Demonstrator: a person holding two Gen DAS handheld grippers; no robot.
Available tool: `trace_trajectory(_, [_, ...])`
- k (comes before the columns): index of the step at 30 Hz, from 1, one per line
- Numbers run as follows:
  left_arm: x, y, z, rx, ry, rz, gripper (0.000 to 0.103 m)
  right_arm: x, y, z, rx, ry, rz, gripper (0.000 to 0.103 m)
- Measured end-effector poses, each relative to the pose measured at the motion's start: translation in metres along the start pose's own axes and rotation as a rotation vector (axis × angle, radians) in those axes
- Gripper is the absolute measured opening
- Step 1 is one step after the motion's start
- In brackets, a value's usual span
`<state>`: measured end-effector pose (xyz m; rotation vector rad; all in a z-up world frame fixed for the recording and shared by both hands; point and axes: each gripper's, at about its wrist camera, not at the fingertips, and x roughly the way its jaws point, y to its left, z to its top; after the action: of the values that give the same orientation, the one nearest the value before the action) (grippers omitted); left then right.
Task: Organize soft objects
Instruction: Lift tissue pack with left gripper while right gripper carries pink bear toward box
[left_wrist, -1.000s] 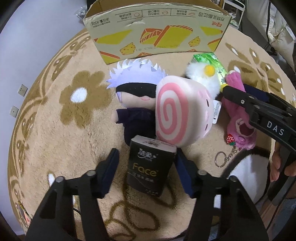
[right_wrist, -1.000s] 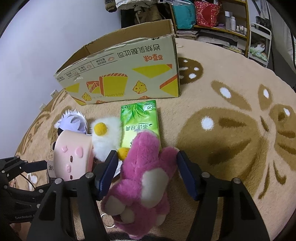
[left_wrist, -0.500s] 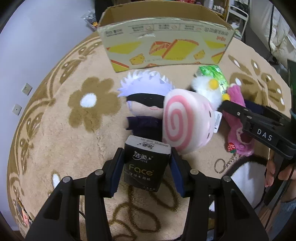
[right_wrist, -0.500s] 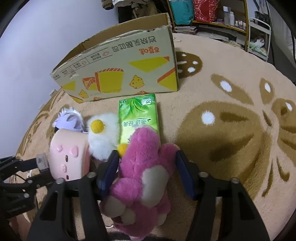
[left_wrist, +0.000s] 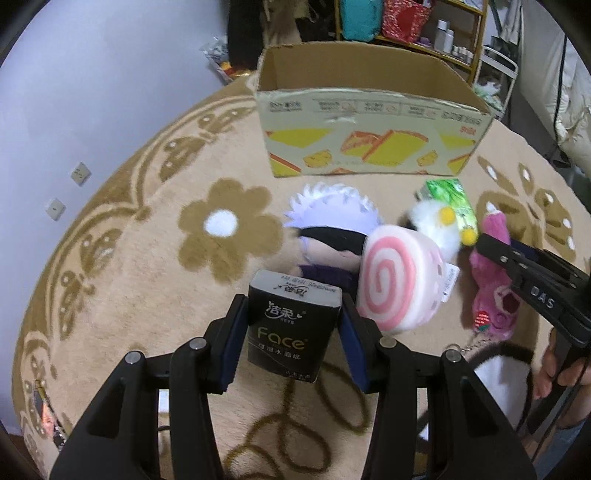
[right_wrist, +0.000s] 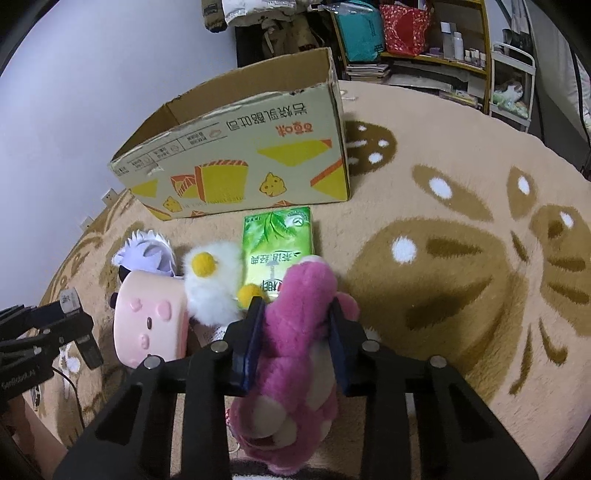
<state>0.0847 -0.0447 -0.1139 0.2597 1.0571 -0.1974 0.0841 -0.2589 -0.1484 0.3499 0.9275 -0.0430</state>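
Observation:
My left gripper (left_wrist: 293, 325) is shut on a black tissue pack (left_wrist: 291, 325) and holds it above the rug. My right gripper (right_wrist: 295, 325) is shut on a pink plush bear (right_wrist: 295, 354). The open cardboard box (left_wrist: 369, 122) stands at the back; it also shows in the right wrist view (right_wrist: 240, 162). On the rug lie a pink swirl roll plush (left_wrist: 399, 280), a white-haired doll (left_wrist: 332, 229), a white fluffy plush with yellow dots (right_wrist: 210, 280) and a green tissue pack (right_wrist: 275, 247).
A beige round rug (left_wrist: 129, 258) with brown flower patterns covers the floor. A wall with sockets (left_wrist: 81, 173) runs along the left. Shelves (right_wrist: 424, 48) with bags and bottles stand behind the box. A white and black plush (left_wrist: 495, 373) lies near the right gripper.
Both grippers closed: the left on the black tissue pack, the right on the pink bear. Both have lifted and the box looks nearer and its inside shows.

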Motion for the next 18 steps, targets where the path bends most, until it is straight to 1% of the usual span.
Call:
trace_trajectory(2, [-0.003,0.003,0.001,-0.005,-0.019,0.009,0.046,-0.002,0.001,0.001,-0.005,-0.009,0.002,0.033])
trace_trajectory(6, [-0.018,0.007,0.006,-0.008,-0.089,0.025,0.046,-0.009,0.002,0.003,-0.018,-0.045,-0.009,0.032])
trace_trajectory(8, [-0.024,0.008,0.009,-0.011,-0.122,0.032,0.046,-0.014,0.002,0.006,-0.015,-0.066,0.003,0.032])
trace_trajectory(13, [-0.039,0.008,0.019,-0.010,-0.186,-0.001,0.046,-0.028,0.002,0.015,-0.005,-0.126,0.020,0.032])
trace_trajectory(15, [-0.048,0.006,0.024,0.003,-0.223,0.025,0.047,-0.035,0.004,0.020,-0.005,-0.152,0.035,0.032])
trace_trajectory(18, [-0.056,0.005,0.030,0.005,-0.256,0.034,0.047,-0.049,0.009,0.025,-0.018,-0.200,0.045,0.032])
